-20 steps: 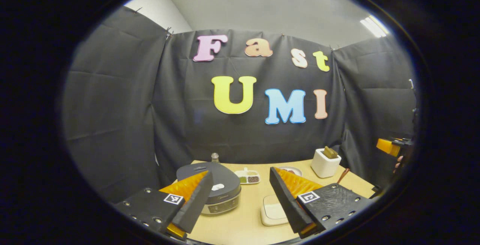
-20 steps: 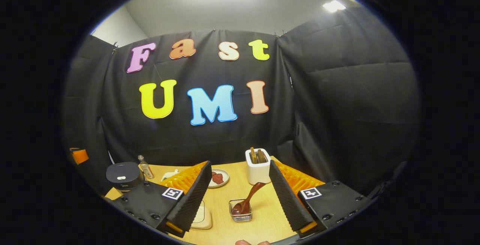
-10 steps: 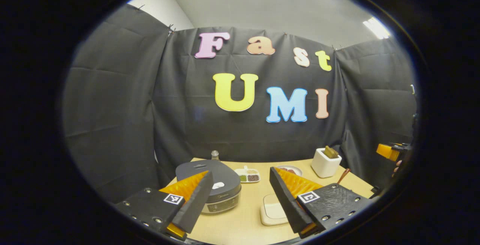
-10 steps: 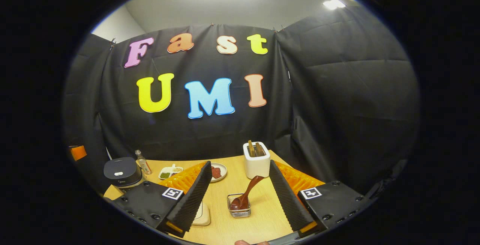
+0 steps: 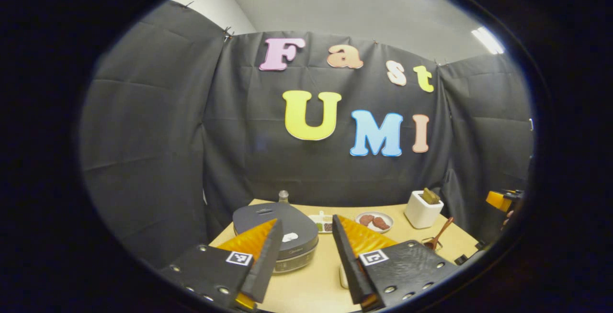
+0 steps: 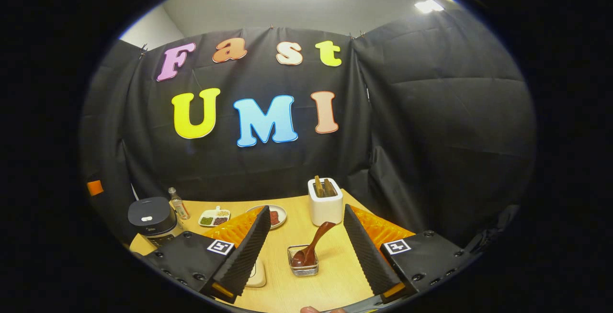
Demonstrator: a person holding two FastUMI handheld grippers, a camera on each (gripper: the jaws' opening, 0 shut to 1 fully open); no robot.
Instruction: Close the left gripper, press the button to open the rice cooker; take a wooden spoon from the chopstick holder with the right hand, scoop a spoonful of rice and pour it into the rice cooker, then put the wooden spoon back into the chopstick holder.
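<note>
- On the wooden table (image 5: 316,289), the dark rice cooker (image 5: 280,229) sits lid down, just beyond the left gripper (image 5: 306,260); jaws spread, nothing between them.
- Right gripper (image 6: 306,251) jaws spread wide, empty; wooden spoon (image 6: 313,248) rests in a small wire holder (image 6: 302,269) ahead, between the jaws.
- White chopstick holder (image 6: 326,205) stands behind the spoon.

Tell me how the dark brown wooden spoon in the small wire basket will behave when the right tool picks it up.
The dark brown wooden spoon looks rigid, so it probably will not bend. Its glossy handle may slip between the fingers. It leans with its bowl in the small wire basket, which looks light and could tip or lift along.
</note>
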